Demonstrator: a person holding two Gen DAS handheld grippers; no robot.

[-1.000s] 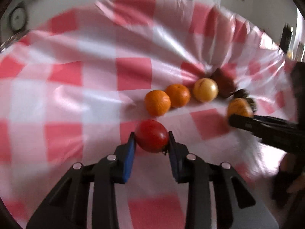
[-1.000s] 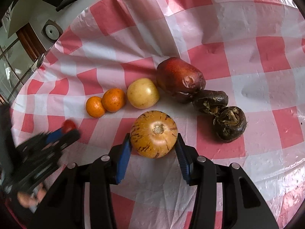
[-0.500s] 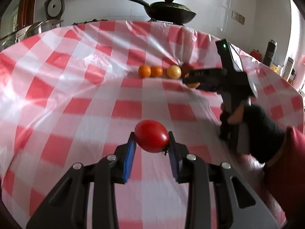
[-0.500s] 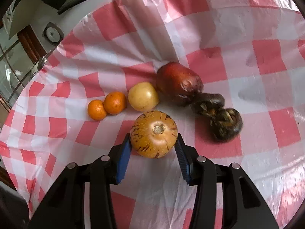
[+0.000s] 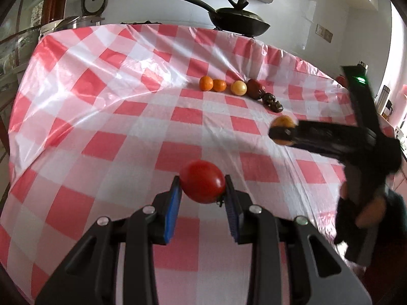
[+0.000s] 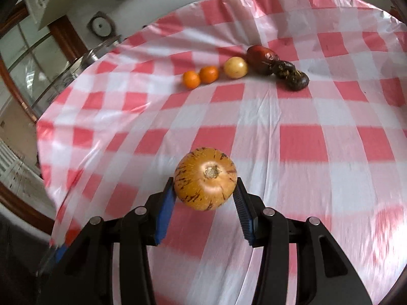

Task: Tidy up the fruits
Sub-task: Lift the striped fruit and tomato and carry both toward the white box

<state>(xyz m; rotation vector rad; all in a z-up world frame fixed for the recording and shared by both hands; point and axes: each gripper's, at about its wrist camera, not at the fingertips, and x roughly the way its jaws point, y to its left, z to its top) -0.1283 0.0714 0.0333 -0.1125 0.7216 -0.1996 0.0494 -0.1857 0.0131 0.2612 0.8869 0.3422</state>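
Left wrist view is showing the left gripper [image 5: 202, 190] pinching a smooth, soft red tomato [image 5: 202, 181] at its sides, while the right gripper [image 6: 205, 190] ahead-right is clamping a firm, speckled orange round fruit [image 6: 205, 181] likewise.

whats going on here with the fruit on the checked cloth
A person is sorting fruit with two handheld grippers. The left gripper is shut on a round red tomato, the right gripper on a speckled orange-yellow melon, both held above the red-and-white checked tablecloth. Farther off lies a row: two small oranges, a round yellow fruit, darker fruit.
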